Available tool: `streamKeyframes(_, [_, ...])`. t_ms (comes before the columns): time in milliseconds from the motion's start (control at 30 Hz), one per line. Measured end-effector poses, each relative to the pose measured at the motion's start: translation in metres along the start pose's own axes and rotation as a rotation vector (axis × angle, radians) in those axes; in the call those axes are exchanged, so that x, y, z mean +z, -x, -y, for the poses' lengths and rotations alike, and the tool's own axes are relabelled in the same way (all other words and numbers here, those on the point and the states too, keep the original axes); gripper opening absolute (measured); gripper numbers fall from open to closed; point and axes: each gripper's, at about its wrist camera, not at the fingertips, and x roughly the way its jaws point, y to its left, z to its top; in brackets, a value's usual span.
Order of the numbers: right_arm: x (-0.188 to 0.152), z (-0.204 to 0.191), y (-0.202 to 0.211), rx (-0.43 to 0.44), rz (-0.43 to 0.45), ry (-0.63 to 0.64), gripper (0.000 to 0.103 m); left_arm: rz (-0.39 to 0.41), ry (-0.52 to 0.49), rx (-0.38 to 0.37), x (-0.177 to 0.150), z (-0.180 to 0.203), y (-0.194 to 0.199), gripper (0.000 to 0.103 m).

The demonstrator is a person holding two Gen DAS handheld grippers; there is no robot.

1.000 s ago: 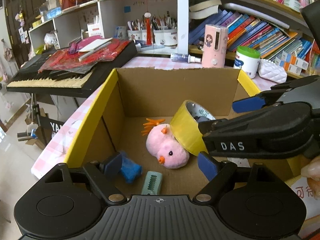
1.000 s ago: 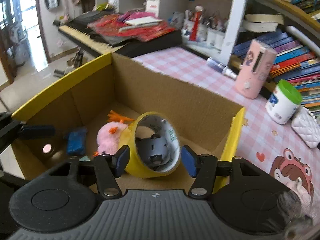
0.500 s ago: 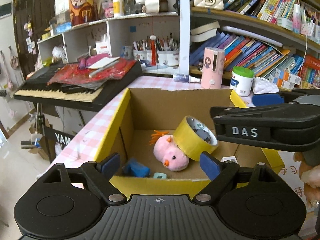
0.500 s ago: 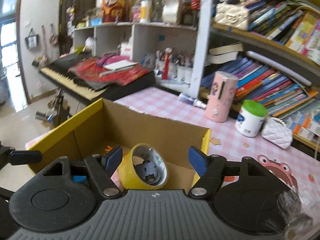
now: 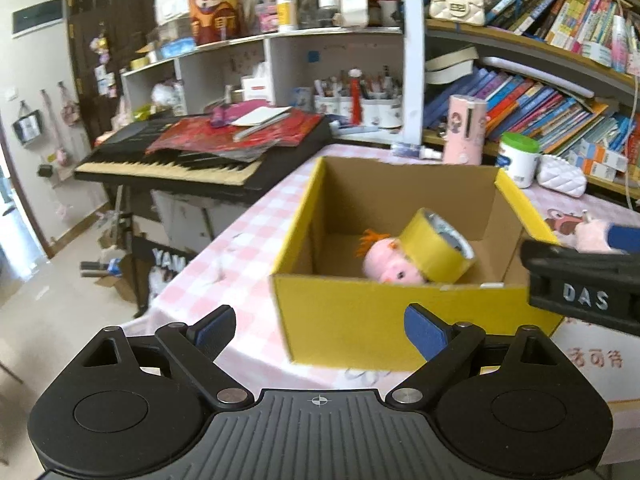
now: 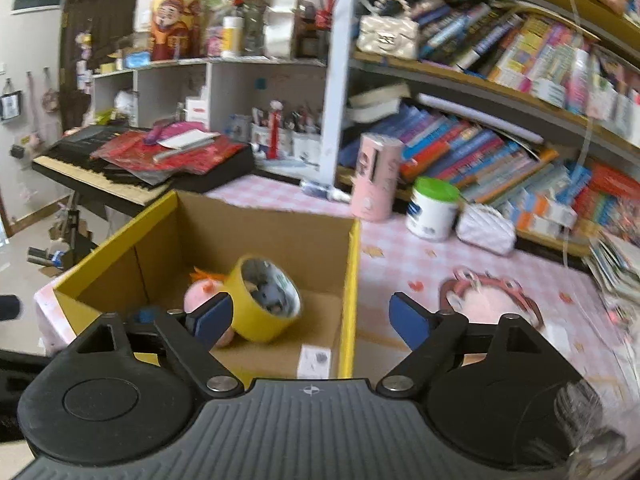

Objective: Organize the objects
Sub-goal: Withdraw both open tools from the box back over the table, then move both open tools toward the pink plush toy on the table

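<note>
A yellow cardboard box (image 5: 384, 316) stands on the pink checked table; it also shows in the right wrist view (image 6: 352, 264). Inside lie a yellow tape roll (image 5: 438, 248) (image 6: 266, 300) leaning on a pink plush chick (image 5: 390, 262) (image 6: 198, 294), and a blue object (image 6: 146, 314) near the front wall. My left gripper (image 5: 318, 330) is open and empty, in front of the box. My right gripper (image 6: 308, 316) is open and empty, above the box's right wall. Its black body (image 5: 580, 292) shows at the right in the left wrist view.
A keyboard (image 5: 192, 160) with red papers stands to the left beyond the table edge. A pink dispenser (image 6: 376, 176), a green-lidded jar (image 6: 432, 210) and a white quilted pouch (image 6: 486, 228) stand behind the box. Bookshelves fill the back. A pink toy (image 6: 492, 296) lies to the right.
Both grippers have pulled back and up out of the box. The tape roll stays in the box, released by the right gripper. The left view now sees the box's front wall.
</note>
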Motion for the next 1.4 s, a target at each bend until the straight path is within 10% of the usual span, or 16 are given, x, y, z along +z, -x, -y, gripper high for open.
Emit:
streamKeyframes(767, [-0.088, -0.041, 0.078, -0.083, -0.167, 0.008, 0.099, -0.129, -0.054, 0.027, -0.076, -0.017, 0.052, 0.094])
streamKeyframes(1400, [-0.127, -0.001, 0.115, -0.229, -0.237, -0.089, 0.099, -0.173, -0.191, -0.141, -0.099, 0.03, 0.061, 0.094])
